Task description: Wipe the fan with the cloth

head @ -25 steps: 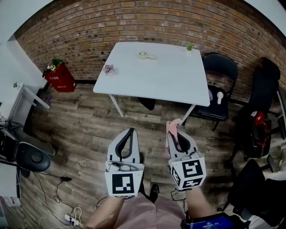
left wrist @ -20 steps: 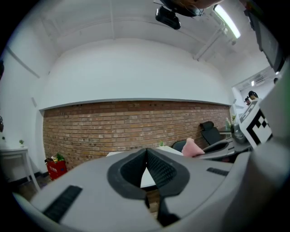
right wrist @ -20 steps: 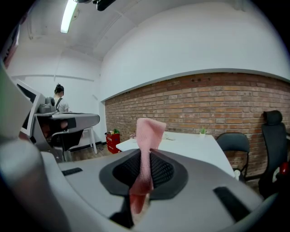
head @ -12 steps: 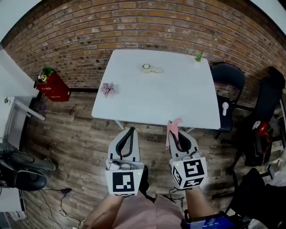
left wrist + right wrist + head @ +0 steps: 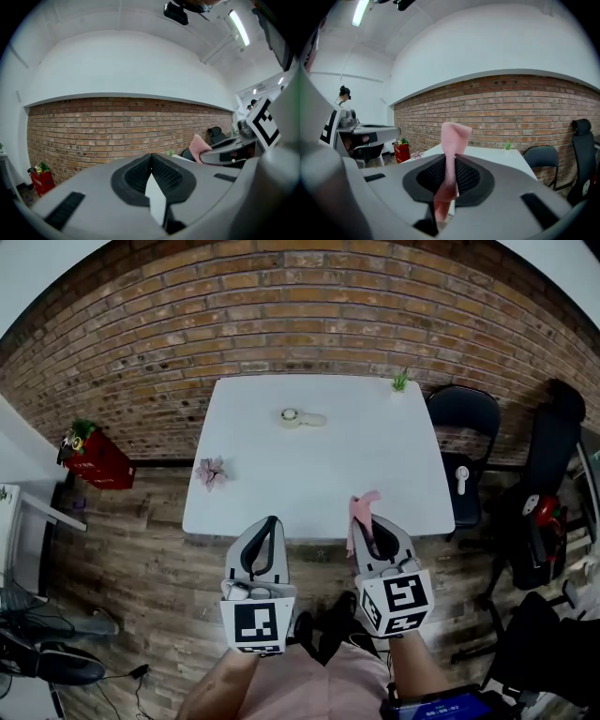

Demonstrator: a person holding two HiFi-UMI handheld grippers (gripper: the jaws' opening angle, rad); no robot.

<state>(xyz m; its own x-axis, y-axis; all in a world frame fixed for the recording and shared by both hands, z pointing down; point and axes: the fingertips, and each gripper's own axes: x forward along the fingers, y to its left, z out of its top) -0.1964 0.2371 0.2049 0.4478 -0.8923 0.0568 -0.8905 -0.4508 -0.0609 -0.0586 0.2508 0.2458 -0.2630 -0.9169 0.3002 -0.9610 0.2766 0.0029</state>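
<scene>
R gripper [image 5: 371,524] clamps cloth [image 5: 363,505], L gripper [image 5: 271,522] closed — prob. fan [image 5: 301,417] ahead

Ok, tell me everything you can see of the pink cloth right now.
The pink cloth is a small, soft, finely textured piece bunched into a narrow strip. The right gripper is shut on its middle: the upper end stands above the jaws and folds over, the lower end hangs down between them. It is held at the white table's near edge, touching only the jaw pads, short of the fan.
</scene>
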